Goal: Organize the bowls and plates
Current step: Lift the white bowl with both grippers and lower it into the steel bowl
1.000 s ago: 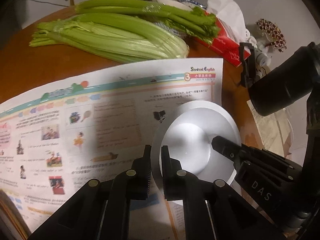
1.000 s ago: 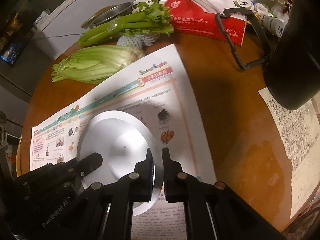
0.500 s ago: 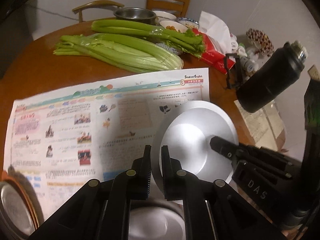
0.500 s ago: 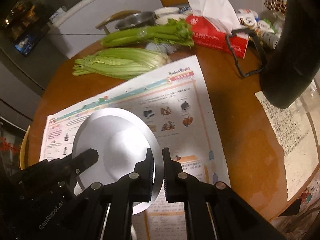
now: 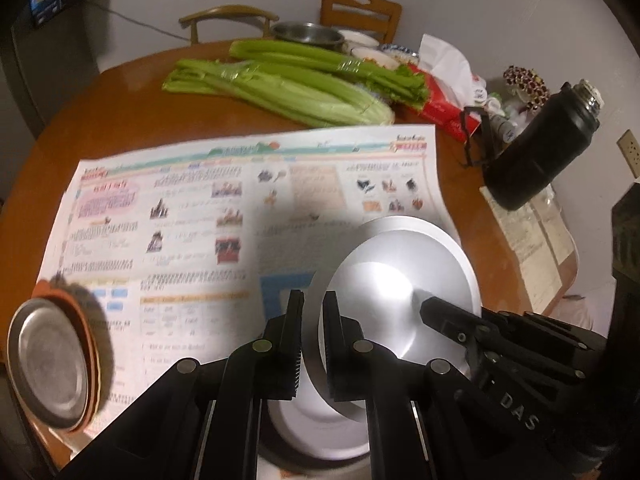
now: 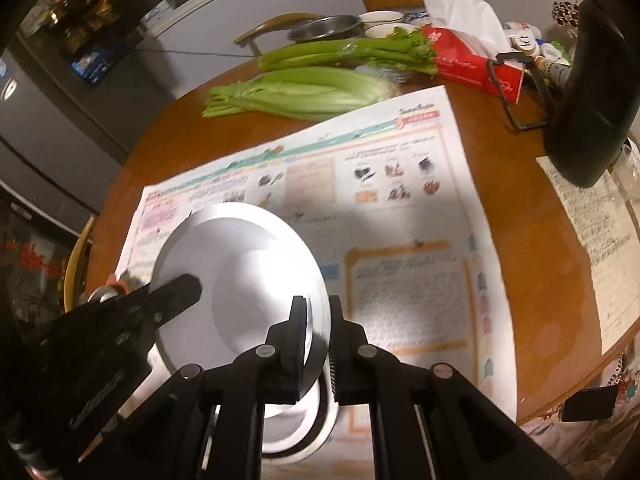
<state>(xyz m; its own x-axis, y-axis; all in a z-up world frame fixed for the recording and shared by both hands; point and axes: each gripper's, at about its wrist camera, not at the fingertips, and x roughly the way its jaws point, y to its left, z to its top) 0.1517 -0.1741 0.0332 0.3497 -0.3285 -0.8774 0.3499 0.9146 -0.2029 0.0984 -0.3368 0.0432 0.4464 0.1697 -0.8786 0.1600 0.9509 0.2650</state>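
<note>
A silver metal bowl-plate (image 5: pixel 400 280) is held upside down above the newspaper by both grippers. My left gripper (image 5: pixel 313 344) is shut on its left rim. My right gripper (image 6: pixel 318 340) is shut on its right rim (image 6: pixel 320 312); the bowl's underside (image 6: pixel 240 280) fills the lower left of the right wrist view. Below it, partly hidden by the fingers, stands a white bowl (image 5: pixel 320 432), which also shows in the right wrist view (image 6: pixel 296 428). A metal plate on an orange plate (image 5: pixel 48 364) lies at the table's left edge.
A newspaper (image 5: pixel 240 208) covers the round wooden table (image 5: pixel 100 120). Celery bunches (image 5: pixel 288 84) lie at the back, with a red tissue box (image 5: pixel 444 108), a metal pot (image 5: pixel 306 34) and small bowls. A black flask (image 5: pixel 540 152) stands at the right on papers (image 6: pixel 600 232).
Both grippers have lifted the silver bowl up and back from the newspaper. The white bowl beneath and the stacked plates at the left have come into view.
</note>
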